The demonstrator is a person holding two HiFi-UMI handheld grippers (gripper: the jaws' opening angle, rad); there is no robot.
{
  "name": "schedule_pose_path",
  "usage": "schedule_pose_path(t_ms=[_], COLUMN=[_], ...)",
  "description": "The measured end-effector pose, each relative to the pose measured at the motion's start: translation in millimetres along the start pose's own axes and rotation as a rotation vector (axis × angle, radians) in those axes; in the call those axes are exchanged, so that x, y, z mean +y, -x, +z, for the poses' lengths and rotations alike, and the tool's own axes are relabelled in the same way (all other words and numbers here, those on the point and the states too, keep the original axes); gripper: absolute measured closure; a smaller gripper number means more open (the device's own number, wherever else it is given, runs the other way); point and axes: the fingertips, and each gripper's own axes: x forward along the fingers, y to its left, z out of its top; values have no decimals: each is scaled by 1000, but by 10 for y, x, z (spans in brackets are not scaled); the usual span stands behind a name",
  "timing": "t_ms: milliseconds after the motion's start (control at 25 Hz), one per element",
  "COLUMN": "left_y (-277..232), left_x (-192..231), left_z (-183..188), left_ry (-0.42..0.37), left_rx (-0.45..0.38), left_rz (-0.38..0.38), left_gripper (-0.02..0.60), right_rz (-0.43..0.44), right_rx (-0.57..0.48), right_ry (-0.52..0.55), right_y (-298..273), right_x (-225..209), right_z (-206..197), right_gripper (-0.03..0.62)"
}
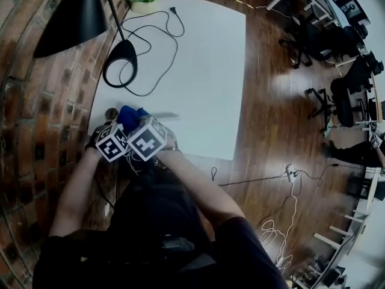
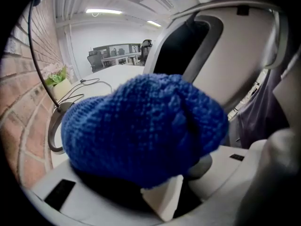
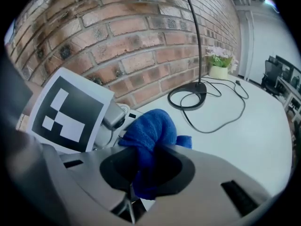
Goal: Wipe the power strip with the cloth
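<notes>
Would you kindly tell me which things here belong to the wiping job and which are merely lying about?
Job: blue cloth; power strip not clearly visible.
Lying about: desk lamp, its cable, flower pot, office chairs.

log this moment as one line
left hand-held gripper: shut on blue cloth | right hand-held gripper: shut on blue cloth | where: near edge of table, by brick wall
</notes>
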Motion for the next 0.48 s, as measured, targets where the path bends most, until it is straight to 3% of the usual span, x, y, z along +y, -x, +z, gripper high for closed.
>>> schedule_pose_path(t_ms=[240, 480], left_y=[1, 9], left_x=[39, 0], left_z=[5, -9], left_ry=[-10, -7], left_rx=[-9, -4], left_rz=[28, 17], left_gripper=[377, 377], right_rz=[-38, 30], right_rx=[-18, -39], right_ry=[38, -39], right_y=[-15, 25], right_x=[-10, -28], right_z=[-12, -2], right_gripper=[522, 523])
